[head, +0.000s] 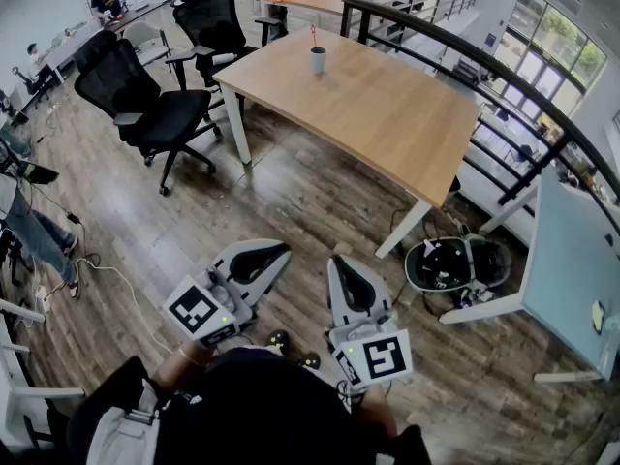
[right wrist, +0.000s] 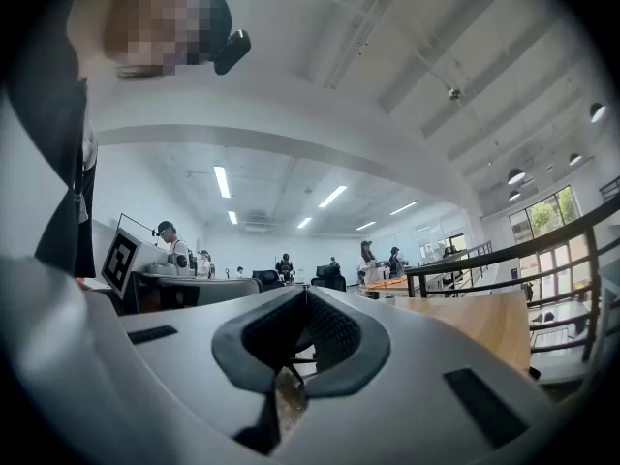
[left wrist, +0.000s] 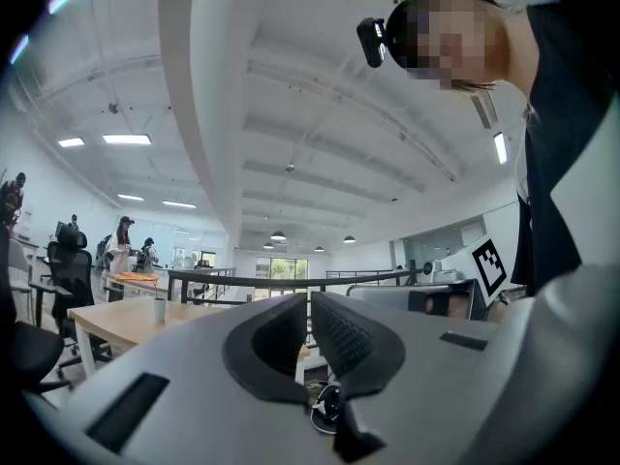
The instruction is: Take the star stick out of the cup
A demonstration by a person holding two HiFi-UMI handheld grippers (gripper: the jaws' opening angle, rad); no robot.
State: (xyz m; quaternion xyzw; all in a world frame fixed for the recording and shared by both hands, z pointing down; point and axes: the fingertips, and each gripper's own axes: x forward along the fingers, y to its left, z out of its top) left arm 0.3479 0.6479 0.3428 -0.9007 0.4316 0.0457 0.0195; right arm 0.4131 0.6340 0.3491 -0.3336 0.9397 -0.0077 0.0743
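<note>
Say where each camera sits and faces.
Head view: head-mounted, facing steeply down; shows left tool, right tool, cup on the wooden table.
Left gripper view: on the left tool, facing along its shut jaws toward that table; the person looms above.
Right gripper view: on the right tool, likewise.
Shared: the table.

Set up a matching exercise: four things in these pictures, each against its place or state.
Things:
1. cup
2. star stick
3. black office chair
4. right tool

Places or states:
A. shut, nothing between its jaws
B. on the floor, left of the wooden table
C. standing in the cup
D. on top of the wooden table

Pairs: 1-D, 2-C, 3-B, 4-A.
</note>
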